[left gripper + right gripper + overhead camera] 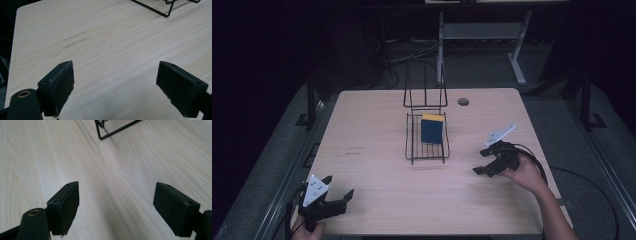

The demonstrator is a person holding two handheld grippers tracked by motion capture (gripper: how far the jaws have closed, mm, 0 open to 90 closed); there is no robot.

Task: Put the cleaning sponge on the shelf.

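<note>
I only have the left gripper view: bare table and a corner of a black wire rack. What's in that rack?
Observer: A blue and yellow sponge leans in the wire rack, seen from the high view.
Operator: Where's the right gripper?
Observer: The right gripper hovers right of the rack, apart from it.
Operator: Its jaws?
Observer: Wide open, nothing between them; bare table shows in the gap.

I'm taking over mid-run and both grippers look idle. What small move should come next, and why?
Probably ease the right gripper toward the sponge in the wire rack. Its jaws stand open with nothing between them, it is the nearer one, and the left gripper, also open, sits by the table's near corner.
</note>
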